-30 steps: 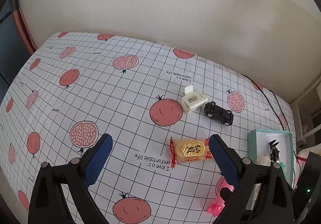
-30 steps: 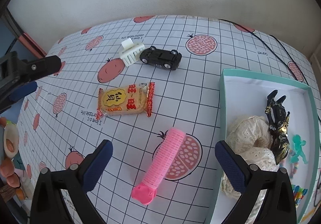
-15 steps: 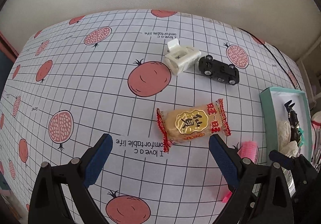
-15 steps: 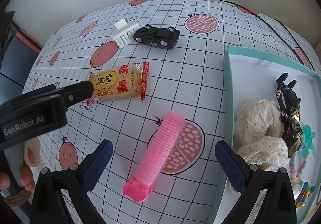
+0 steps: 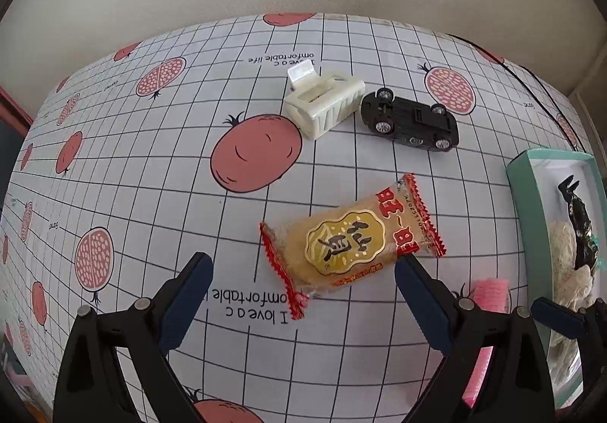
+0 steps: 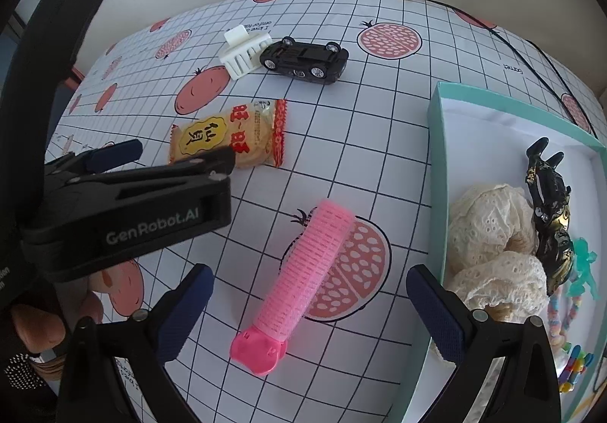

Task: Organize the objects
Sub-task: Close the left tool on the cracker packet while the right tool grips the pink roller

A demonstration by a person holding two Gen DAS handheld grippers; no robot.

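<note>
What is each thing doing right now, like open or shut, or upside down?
left gripper: open, around the snack, not gripping
right gripper: open, over the roller
snack packet: sealed, flat on the cloth
toy car: flipped, wheels up
white hair clip: closed, touching the car
pink hair roller: lying on the cloth
teal box: open, partly filled
black hair claw: inside the box

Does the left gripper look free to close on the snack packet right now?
Probably yes: the left gripper is open, the snack packet lies just ahead between its jaws, and nothing blocks the way.
</note>
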